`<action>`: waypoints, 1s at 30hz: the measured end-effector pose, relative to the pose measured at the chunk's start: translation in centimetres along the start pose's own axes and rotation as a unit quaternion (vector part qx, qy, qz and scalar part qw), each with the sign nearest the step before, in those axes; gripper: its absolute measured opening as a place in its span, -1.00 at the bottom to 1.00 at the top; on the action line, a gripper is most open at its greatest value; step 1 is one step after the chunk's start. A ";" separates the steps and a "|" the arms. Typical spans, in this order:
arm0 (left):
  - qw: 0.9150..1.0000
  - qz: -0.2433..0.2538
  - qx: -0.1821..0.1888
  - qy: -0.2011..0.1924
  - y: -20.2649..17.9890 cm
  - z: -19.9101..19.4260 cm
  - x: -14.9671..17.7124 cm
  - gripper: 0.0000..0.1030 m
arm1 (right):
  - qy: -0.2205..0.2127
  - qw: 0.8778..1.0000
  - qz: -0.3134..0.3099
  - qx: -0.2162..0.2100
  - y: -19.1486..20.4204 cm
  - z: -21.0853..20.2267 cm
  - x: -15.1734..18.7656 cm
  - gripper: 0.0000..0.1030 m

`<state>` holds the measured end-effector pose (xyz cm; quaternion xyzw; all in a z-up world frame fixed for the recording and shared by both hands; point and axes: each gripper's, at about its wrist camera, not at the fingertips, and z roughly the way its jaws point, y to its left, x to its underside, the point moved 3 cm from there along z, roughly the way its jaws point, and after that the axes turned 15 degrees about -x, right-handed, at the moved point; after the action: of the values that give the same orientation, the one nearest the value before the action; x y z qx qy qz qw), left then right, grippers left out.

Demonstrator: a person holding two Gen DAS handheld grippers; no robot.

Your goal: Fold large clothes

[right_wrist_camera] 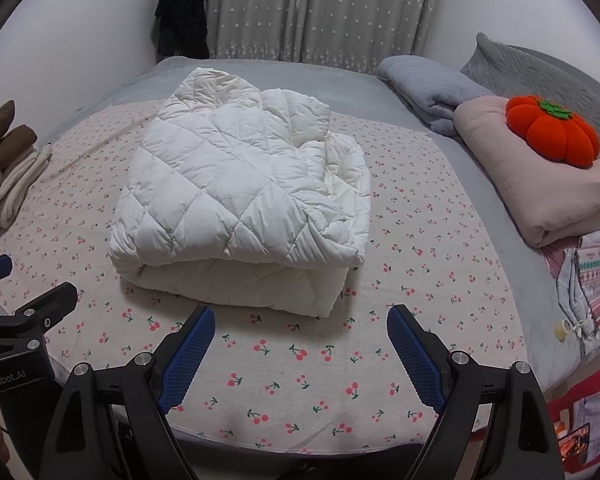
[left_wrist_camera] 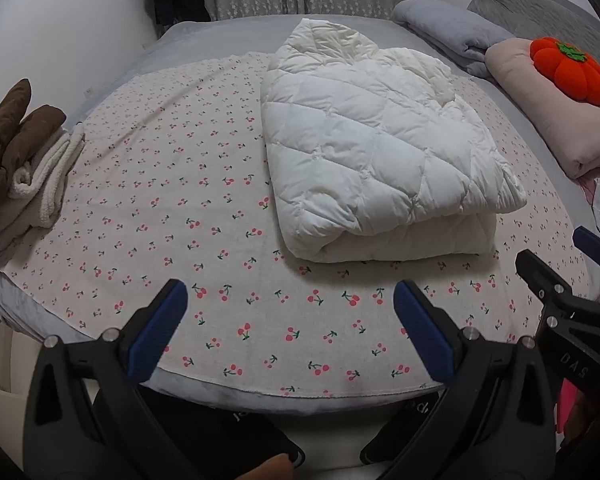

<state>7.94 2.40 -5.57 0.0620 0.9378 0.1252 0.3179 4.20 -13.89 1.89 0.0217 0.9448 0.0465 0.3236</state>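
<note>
A white quilted puffer coat [left_wrist_camera: 372, 152] lies folded into a thick bundle on the cherry-print sheet [left_wrist_camera: 160, 208], hood at the far end. It also shows in the right wrist view [right_wrist_camera: 236, 204]. My left gripper [left_wrist_camera: 290, 300] is open and empty, held above the sheet's near edge, short of the coat. My right gripper [right_wrist_camera: 300, 326] is open and empty, just in front of the coat's near fold. The right gripper shows at the right edge of the left wrist view [left_wrist_camera: 556, 264], and the left gripper's fingertips [right_wrist_camera: 60, 292] at the left edge of the right wrist view.
Folded brown and cream clothes [left_wrist_camera: 24, 160] are stacked at the bed's left edge. A pink folded blanket [right_wrist_camera: 540, 176] with an orange pumpkin cushion [right_wrist_camera: 552, 128], a grey blanket [right_wrist_camera: 428, 84] and patterned clothes [right_wrist_camera: 592, 276] lie on the right. Curtains [right_wrist_camera: 320, 8] hang behind.
</note>
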 end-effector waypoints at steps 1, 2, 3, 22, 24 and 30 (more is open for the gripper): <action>1.000 -0.001 0.001 0.001 0.0 0.1 0.0 0.99 | 0.000 1.000 0.000 0.000 0.0 0.0 0.0 0.74; 1.000 -0.002 0.002 0.001 0.1 0.2 0.0 0.99 | 0.000 1.000 -0.001 0.001 0.0 0.0 0.0 0.74; 1.000 -0.002 0.004 0.002 0.1 0.2 0.0 0.99 | 0.000 1.000 -0.001 0.003 0.0 0.0 0.0 0.74; 1.000 0.009 0.003 0.008 -0.9 0.4 -0.1 0.99 | -0.003 1.000 0.012 -0.001 -0.8 0.0 0.3 0.74; 1.000 0.011 0.003 0.008 -1.1 0.4 0.0 0.99 | -0.002 1.000 0.015 -0.001 -1.0 0.0 0.4 0.74; 1.000 0.014 0.006 0.013 -1.5 0.7 0.1 0.99 | -0.002 1.000 0.019 -0.002 -1.2 0.1 0.4 0.74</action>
<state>8.24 1.15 -6.50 0.0750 0.9416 0.1246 0.3037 3.93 -15.00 1.44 0.0393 0.9434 0.0547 0.3248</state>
